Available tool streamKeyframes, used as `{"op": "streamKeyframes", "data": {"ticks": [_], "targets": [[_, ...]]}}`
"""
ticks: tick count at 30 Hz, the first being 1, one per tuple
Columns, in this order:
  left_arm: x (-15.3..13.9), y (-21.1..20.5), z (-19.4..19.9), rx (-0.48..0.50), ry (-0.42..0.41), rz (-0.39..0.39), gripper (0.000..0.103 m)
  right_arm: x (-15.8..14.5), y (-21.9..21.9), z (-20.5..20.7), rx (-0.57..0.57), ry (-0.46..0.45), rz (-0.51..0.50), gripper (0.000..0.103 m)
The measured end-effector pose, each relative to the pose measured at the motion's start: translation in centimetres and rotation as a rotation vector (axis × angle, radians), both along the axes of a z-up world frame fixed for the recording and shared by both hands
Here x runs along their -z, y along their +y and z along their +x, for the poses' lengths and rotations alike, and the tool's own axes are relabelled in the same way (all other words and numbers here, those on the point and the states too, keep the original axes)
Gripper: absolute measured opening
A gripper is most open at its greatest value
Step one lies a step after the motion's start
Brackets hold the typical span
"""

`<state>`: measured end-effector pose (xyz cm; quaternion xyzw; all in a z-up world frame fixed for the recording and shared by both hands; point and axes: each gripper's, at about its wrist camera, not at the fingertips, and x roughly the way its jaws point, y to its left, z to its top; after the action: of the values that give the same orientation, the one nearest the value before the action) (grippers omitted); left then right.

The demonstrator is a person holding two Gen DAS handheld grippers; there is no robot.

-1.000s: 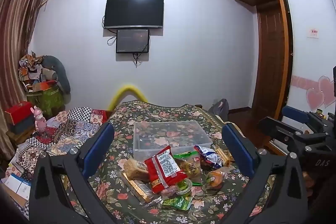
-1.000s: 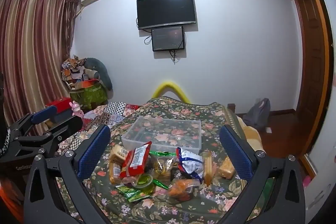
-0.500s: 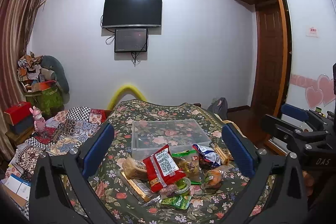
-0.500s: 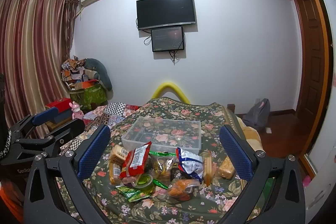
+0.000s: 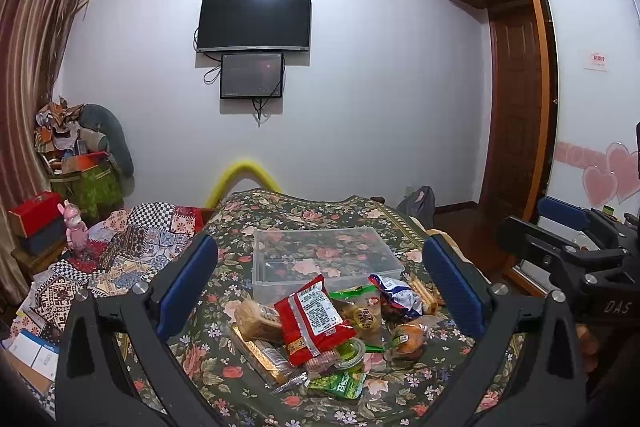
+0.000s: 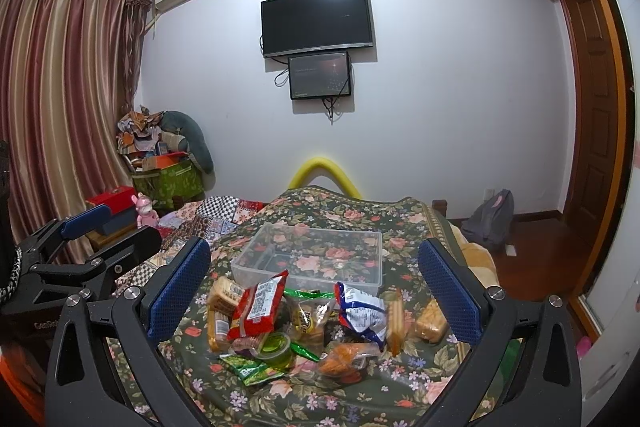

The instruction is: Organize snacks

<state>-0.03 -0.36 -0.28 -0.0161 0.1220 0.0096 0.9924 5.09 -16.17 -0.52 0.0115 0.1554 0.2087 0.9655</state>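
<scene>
Between the spread blue fingers of the left gripper, which grip nothing, a heap of snacks lies on the floral bedspread: a red packet leans on top, a wrapped cake sits toward the left finger, and a blue-and-white bag toward the right one. Just beyond the fingertips stands a clear plastic bin, seemingly empty, though its transparent walls make that hard to judge. Off past the right finger, the other gripper's frame shows. From the right wrist, the right gripper likewise hangs wide apart and empty above the same pile, the red packet nearer its left finger, a cracker pack nearer its right, a green roll of tape between. The bin lies ahead of the tips.
</scene>
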Motion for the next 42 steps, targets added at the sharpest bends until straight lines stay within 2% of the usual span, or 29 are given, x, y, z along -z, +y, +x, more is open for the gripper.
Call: {"op": "streamKeyframes", "data": {"ticks": [42], "targets": [[0.89, 0.35, 0.67, 0.003, 0.021, -0.018, 0.103, 0.5, 0.4, 0.47, -0.003, 0.009, 0.003, 0.103]]}}
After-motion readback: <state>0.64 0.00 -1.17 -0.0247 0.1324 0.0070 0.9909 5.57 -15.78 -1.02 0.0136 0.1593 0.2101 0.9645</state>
